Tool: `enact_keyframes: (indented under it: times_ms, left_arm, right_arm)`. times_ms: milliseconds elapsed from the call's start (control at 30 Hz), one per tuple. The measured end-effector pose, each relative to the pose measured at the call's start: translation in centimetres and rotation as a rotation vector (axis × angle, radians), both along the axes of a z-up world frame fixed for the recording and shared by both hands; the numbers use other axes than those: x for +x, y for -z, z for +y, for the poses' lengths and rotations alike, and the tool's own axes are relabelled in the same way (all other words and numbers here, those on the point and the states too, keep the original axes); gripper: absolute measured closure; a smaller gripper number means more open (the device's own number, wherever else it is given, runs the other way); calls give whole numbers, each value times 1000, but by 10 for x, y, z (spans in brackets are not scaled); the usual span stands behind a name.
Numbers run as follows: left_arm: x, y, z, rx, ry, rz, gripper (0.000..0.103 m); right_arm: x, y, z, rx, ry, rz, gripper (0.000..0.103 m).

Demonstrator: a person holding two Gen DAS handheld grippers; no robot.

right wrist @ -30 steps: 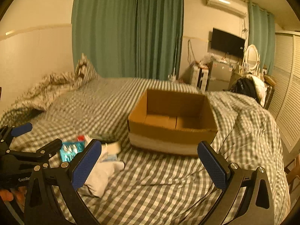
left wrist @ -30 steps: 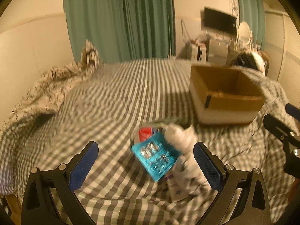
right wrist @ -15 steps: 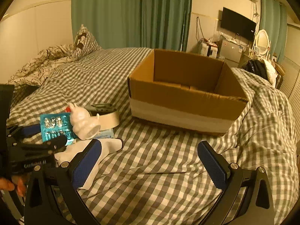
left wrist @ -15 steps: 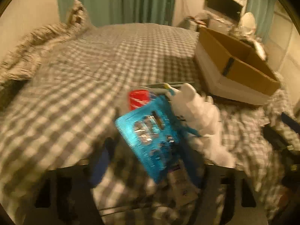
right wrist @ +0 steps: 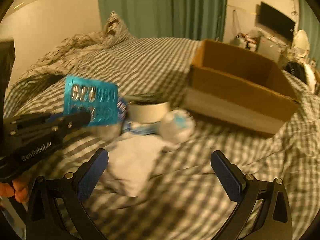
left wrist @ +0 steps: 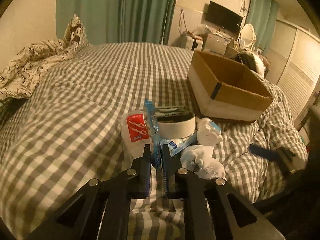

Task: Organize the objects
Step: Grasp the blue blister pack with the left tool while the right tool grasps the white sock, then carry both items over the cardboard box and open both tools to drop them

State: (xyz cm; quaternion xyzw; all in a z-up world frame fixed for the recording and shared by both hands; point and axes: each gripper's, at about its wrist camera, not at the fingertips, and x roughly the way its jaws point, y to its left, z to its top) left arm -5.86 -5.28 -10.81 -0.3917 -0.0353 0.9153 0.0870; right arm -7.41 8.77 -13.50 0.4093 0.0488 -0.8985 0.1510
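My left gripper (left wrist: 156, 152) is shut on a blue blister pack (left wrist: 153, 132), seen edge-on in the left wrist view and flat in the right wrist view (right wrist: 92, 102), lifted above the bed. Below it lie a white packet with a red label (left wrist: 136, 130), a roll of tape (left wrist: 176, 126), a white figurine (left wrist: 209, 132) and a white cloth (left wrist: 202, 162). My right gripper (right wrist: 160, 172) is open and empty, just above the white cloth (right wrist: 134, 160). An open cardboard box (left wrist: 228, 88) stands to the right, also in the right wrist view (right wrist: 240, 92).
The items lie on a grey checked bedspread (left wrist: 80, 104). A crumpled patterned duvet (left wrist: 30, 64) lies at the far left. Green curtains (left wrist: 118, 10), a TV (left wrist: 224, 18) and a cluttered dresser (left wrist: 216, 40) stand beyond the bed.
My left gripper has closed on the blue blister pack and lifted it upright off the pile. My right gripper has moved left and down toward the white cloth.
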Motion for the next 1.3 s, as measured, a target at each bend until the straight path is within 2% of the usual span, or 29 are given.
enact_keyframes:
  times_ms: [167,200,233,333,433,600,667,833,933,1100,1300]
  left_arm:
    - [8,-9,-7,-11,-7,24,96]
    - [9,-10,-9,-5,-8,23,96]
    - [9,-10,-12,1,-7,18,96]
    - [13,-12,-15,0,-11,21,96]
    - [15,-18,-16,0,-16,35,96]
    - [15,-38,-9,-15,-12,73,96]
    - [10,-52,-1,-23,-4,96,96]
    - [-16,-84,22,-14,44,148,96]
    - [-39,-102,42,-4,83,165,96]
    - [-80,-112,80,1,138,171,96]
    - [-128,-95,128,-25,187,133,96]
  right_arm:
    - [1,16,-25,10,-51,-53,4]
    - [-1,21,-27,17,-52,-65,13]
    - [-2,25,-28,29,-50,-79,28]
    - [-2,27,-29,16,-63,-89,52]
    - [3,15,-29,40,-77,-50,63]
    - [10,-20,-15,7,-81,27,68]
    - [11,-43,-10,-15,-77,75,68]
    - [2,-103,20,-38,-45,223,69]
    - [-15,-131,43,-47,-26,270,69]
    - [-54,-151,78,-13,25,303,69]
    - [-104,-135,125,-24,90,260,69]
